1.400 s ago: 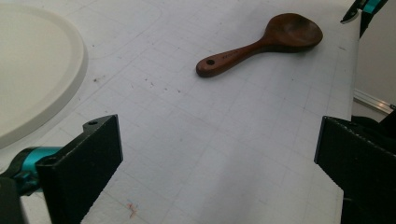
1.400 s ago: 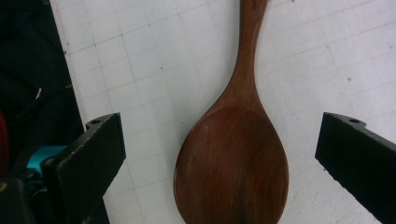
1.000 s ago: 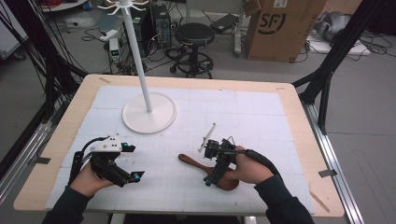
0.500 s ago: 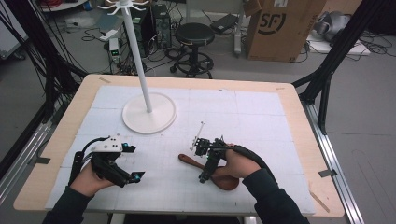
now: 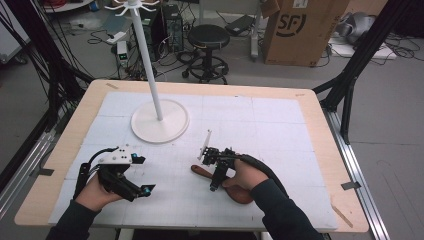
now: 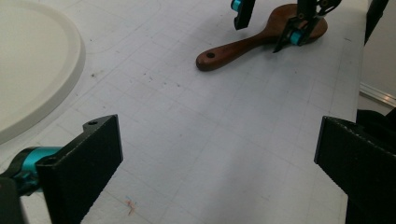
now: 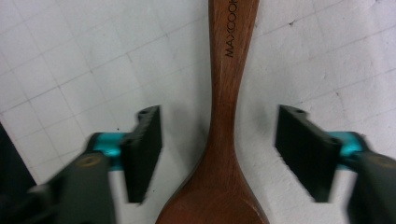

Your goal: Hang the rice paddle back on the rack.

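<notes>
Right hand-held gripper closing over a wooden spoon near the counter's front edge

The dark brown wooden spoon (image 7: 227,116) lies flat on the white gridded mat of the counter (image 5: 310,150), right of centre near the front edge. The right hand-held gripper (image 7: 219,149) straddles its neck just above the bowl; the jaws have just been closing, yet gaps remain on both sides, so nothing is gripped. The spoon looks stiff, light and smoothly finished, likely slippery; the narrow neck seems the sensible hold. The left hand-held gripper (image 6: 219,158) hangs spread wide, empty, near the front-left corner, beside the round white stand base (image 5: 160,121).
</notes>
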Demonstrator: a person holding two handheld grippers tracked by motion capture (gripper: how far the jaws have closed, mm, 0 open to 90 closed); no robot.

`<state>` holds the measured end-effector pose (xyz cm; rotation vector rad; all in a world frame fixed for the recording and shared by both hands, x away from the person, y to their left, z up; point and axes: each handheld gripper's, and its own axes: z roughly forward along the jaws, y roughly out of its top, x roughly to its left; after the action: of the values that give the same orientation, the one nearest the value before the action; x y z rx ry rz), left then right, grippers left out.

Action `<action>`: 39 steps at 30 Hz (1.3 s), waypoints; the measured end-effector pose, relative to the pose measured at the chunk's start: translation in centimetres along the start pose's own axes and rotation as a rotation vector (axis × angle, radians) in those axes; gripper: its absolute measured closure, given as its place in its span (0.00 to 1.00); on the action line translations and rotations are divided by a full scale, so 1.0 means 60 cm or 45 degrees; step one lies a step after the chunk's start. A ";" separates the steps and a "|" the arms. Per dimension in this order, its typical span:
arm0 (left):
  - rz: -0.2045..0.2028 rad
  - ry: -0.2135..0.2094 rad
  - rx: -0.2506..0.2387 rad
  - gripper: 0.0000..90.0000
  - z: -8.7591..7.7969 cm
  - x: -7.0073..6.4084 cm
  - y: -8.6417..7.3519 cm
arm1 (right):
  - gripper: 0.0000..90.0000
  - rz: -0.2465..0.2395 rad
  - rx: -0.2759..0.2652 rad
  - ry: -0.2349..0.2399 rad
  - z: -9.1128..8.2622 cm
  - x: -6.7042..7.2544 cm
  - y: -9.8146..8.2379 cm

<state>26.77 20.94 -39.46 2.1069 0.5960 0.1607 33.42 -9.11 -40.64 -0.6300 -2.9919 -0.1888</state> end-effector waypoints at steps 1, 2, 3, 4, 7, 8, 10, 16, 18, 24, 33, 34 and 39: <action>0.004 0.000 0.004 0.02 0.000 0.000 0.000 | 0.40 -0.001 0.008 -0.005 0.000 0.001 0.002; 0.001 -0.001 0.000 0.02 0.000 -0.001 0.000 | 0.40 0.004 0.003 0.003 0.001 0.001 0.003; 0.004 0.000 0.001 0.02 0.001 -0.001 0.000 | 0.41 0.007 0.007 0.001 0.002 0.002 0.004; 0.000 -0.001 0.002 0.02 0.001 -0.001 0.000 | 0.42 0.000 0.014 -0.001 0.003 0.001 0.006; 0.003 0.000 0.007 0.02 0.001 -0.002 -0.001 | 0.45 0.009 0.014 -0.006 0.007 0.003 0.008; 0.004 0.001 0.007 0.02 0.001 -0.002 -0.001 | 0.47 -0.007 0.019 -0.009 0.007 0.002 0.009; 0.007 0.003 0.004 0.02 0.002 -0.002 -0.001 | 0.49 -0.001 0.028 -0.019 0.008 0.003 0.011; 0.017 0.004 0.011 0.02 0.003 -0.003 -0.001 | 0.57 0.015 0.024 -0.019 0.007 -0.003 0.012; 0.019 0.004 0.011 0.02 0.003 -0.003 -0.001 | 0.61 0.023 0.024 -0.013 0.006 -0.005 0.012; 0.016 0.004 0.012 0.02 0.003 -0.004 -0.001 | 0.70 0.017 0.025 -0.031 0.006 -0.007 0.014; 0.018 0.004 0.017 0.02 0.005 -0.005 -0.001 | 0.74 -0.016 0.062 -0.076 0.008 0.000 0.019; 0.020 0.002 0.016 0.02 0.005 -0.005 -0.001 | 0.75 -0.031 0.068 -0.088 0.008 0.002 0.020; 0.017 0.004 0.018 0.02 0.005 -0.006 -0.001 | 0.76 -0.024 0.079 -0.103 0.010 0.003 0.022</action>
<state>26.53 20.59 -39.64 2.1252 0.5862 0.1677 33.78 -7.74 -41.05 -0.6178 -3.0681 -0.0731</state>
